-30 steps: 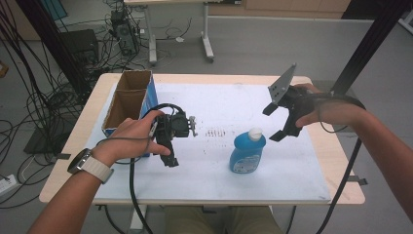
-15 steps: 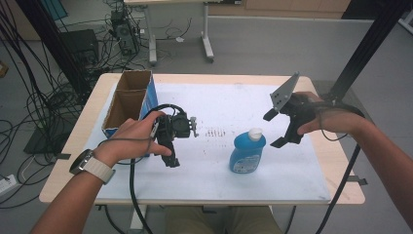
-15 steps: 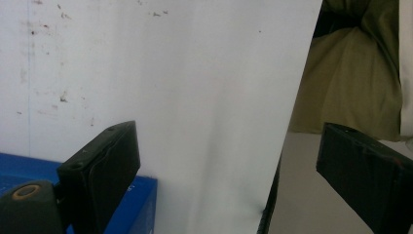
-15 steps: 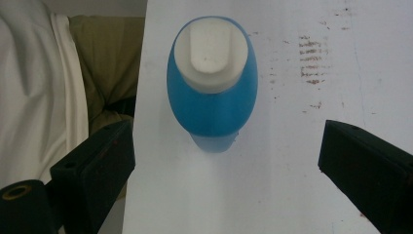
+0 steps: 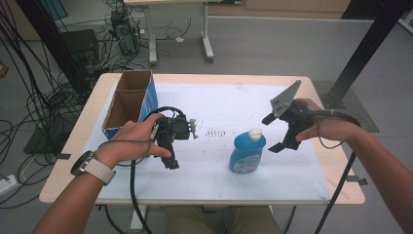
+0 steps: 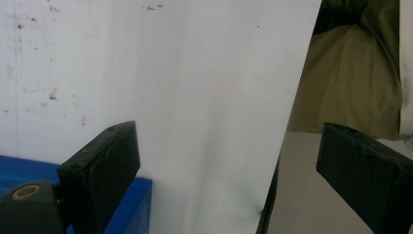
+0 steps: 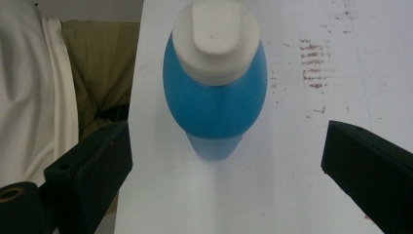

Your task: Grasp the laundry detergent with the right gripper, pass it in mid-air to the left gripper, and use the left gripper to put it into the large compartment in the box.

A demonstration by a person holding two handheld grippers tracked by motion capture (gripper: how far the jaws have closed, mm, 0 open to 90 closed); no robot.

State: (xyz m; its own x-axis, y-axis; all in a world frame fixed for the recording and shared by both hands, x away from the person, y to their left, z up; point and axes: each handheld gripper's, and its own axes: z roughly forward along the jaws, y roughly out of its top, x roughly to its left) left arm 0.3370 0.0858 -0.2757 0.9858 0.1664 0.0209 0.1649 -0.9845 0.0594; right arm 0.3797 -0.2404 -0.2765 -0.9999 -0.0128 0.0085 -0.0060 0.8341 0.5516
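Observation:
A blue bottle (image 5: 247,152) with a white cap stands upright on the white table cover, right of centre. My right gripper (image 5: 269,134) hovers just to its right, tilted down toward it. In the right gripper view the bottle (image 7: 214,92) lies ahead of the right gripper (image 7: 226,165), in line with the gap and untouched. These jaws have just been opening and hold nothing. My left gripper (image 5: 170,163) rests by the table's left side, pointing toward the front edge. The left gripper (image 6: 229,165) stands open over bare cover.
An open cardboard box (image 5: 127,102) with a blue side (image 6: 141,204) stands at the table's left rear, beside my left hand. Brown smudges (image 5: 216,132) mark the cover near the middle. The table's front edge and the person's lap (image 6: 350,83) lie past the left jaws.
My right gripper has sunk lower and come slightly closer to the bottle's cap. The left hand and the bottle have kept still.

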